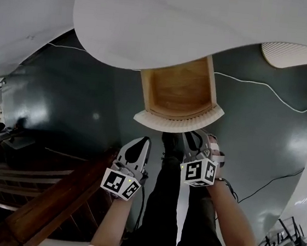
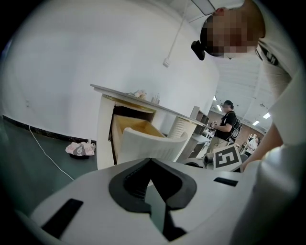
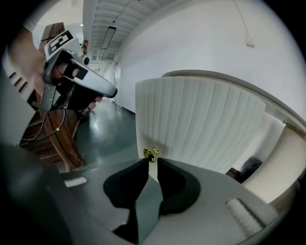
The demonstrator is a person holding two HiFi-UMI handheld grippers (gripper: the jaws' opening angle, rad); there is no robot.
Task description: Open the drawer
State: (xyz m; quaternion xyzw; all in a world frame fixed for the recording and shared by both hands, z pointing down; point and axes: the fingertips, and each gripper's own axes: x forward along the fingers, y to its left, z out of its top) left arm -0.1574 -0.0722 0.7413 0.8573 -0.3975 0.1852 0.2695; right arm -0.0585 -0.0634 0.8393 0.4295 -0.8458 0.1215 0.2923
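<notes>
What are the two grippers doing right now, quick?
Left gripper: closed, holding nothing.
Right gripper: jaws narrowly apart, tips at the gold drawer knob; whether they pinch it cannot be told.

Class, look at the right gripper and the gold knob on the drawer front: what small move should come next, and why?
Probably ease the right gripper straight back, clear of the gold knob. The drawer already stands well out, its wooden inside showing. The knob sits at the jaw tips rather than clamped between the pads, so nothing seems left to pull.
</notes>
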